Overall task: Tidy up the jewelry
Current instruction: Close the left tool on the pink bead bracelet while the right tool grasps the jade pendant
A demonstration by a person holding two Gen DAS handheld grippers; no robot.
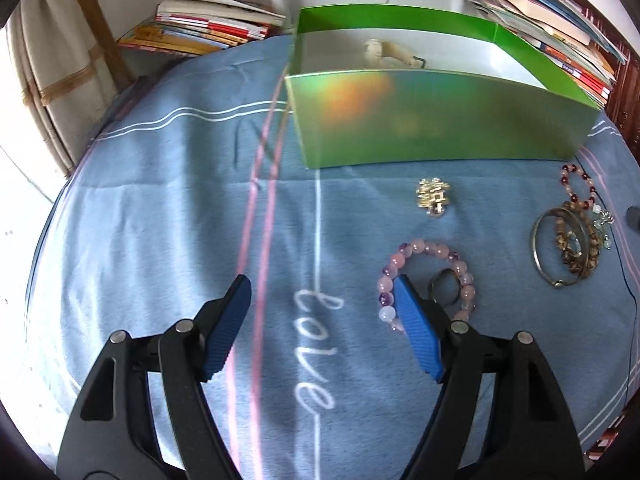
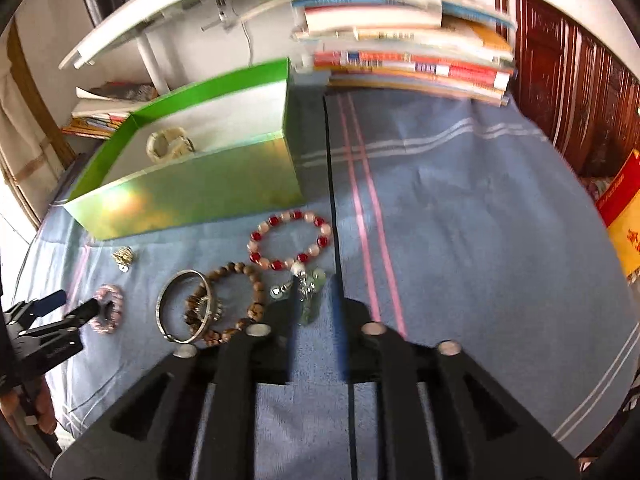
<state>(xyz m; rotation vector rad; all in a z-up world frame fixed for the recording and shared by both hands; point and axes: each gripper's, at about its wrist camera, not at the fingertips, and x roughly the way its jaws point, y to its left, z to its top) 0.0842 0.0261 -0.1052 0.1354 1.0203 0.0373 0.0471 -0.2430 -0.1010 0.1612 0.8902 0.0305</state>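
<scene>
A green box [image 1: 432, 120] stands on the blue cloth, with a pale bracelet [image 2: 168, 144] inside. My left gripper [image 1: 324, 292] is open; its right finger [image 1: 416, 332] lies over a pink bead bracelet [image 1: 440, 250] with a dark ring [image 1: 444, 286] inside it. A gold brooch [image 1: 434, 196] lies in front of the box. My right gripper [image 2: 316, 312] is open, its jaws a narrow gap apart, just short of the green charm [image 2: 310, 300] of a red-and-pink bead bracelet [image 2: 290, 240]. A metal bangle [image 2: 188, 304] and a wooden bead bracelet [image 2: 236, 300] lie left of it.
Stacks of books [image 2: 404, 60] stand behind the box and at the back left [image 1: 208, 28]. A dark wooden door [image 2: 568, 92] is at the right. A red-and-yellow item [image 2: 624, 208] sits at the right edge. The blue cloth [image 2: 480, 208] covers the table.
</scene>
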